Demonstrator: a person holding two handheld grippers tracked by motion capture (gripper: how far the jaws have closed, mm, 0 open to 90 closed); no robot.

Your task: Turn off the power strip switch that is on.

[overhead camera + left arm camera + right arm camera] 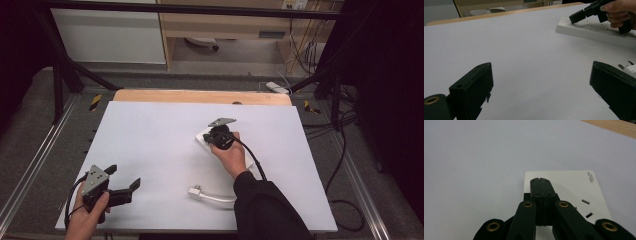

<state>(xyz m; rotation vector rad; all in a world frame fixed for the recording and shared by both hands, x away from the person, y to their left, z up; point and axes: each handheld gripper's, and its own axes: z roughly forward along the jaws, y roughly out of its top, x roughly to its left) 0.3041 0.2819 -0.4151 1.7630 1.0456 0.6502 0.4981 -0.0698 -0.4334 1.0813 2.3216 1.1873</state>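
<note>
A white power strip [200, 140] lies right of the table's middle, and part of it is under the person's right hand. My right gripper [208, 136] is shut with nothing between its jaws. Its tips [540, 181] rest on or just above the strip's end [574, 185], beside the socket slots. The left gripper view shows that same gripper [577, 17] on the strip [596, 31]. A white plug [196, 192] with a short white cable lies near the front edge. My left gripper [124, 176] is open at the front left, above bare table, with the plug [630, 69] past its right jaw.
The white table sheet [150, 145] has open room across its left half and far side. A wooden strip [200, 96] runs along the back edge. Metal frame rails and cables lie on the floor around the table.
</note>
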